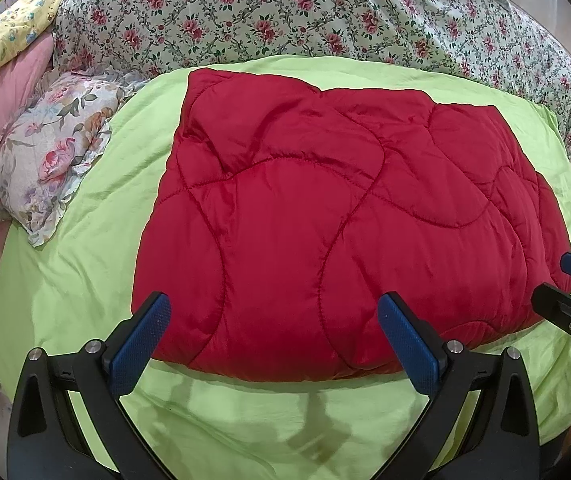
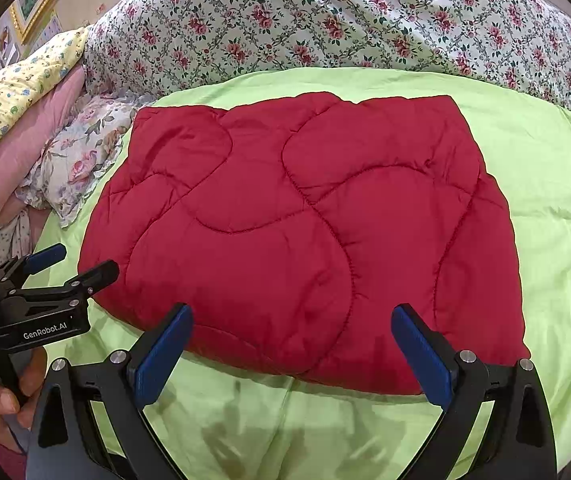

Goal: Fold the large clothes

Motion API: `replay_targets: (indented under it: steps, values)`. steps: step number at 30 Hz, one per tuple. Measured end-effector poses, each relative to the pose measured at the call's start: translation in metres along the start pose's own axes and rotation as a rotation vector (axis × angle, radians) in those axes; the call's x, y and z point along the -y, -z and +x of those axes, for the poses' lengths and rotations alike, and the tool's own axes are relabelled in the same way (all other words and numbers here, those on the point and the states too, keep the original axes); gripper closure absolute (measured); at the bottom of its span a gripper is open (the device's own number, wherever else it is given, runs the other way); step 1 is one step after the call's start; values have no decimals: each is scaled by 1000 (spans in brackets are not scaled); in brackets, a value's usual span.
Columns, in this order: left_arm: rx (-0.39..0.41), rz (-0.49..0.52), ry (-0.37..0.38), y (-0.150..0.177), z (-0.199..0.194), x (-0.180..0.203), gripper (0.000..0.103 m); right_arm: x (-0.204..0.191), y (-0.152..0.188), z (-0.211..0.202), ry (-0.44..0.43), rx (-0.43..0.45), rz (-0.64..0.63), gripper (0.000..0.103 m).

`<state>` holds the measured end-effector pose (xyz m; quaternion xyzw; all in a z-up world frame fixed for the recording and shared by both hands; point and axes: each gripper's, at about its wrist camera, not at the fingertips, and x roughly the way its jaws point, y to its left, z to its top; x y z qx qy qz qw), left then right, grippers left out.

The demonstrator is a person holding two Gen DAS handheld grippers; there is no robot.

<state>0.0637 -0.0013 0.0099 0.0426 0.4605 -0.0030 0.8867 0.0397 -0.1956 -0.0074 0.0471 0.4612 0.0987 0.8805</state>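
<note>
Quilt (image 1: 325, 216) lies just ahead of both grippers, long axis across you, on the green sheet (image 1: 85, 280). Your left gripper (image 1: 273, 340) and right gripper (image 2: 291, 350) hover above its near edge, equally near, jaws spread and holding nothing.

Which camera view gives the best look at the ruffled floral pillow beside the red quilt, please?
The left wrist view shows the ruffled floral pillow best: it is larger there, with its frilled edge and flower print clear, lying left of the red quilt. The right wrist view shows the same pillow smaller and more squeezed toward the left.
</note>
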Motion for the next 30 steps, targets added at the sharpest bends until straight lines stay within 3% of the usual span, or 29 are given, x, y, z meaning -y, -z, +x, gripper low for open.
replay_targets:
  steps: [30]
  values:
    - [-6,-19,29,-2,-2,2,0,9,2,-1,-8,15,29,3]
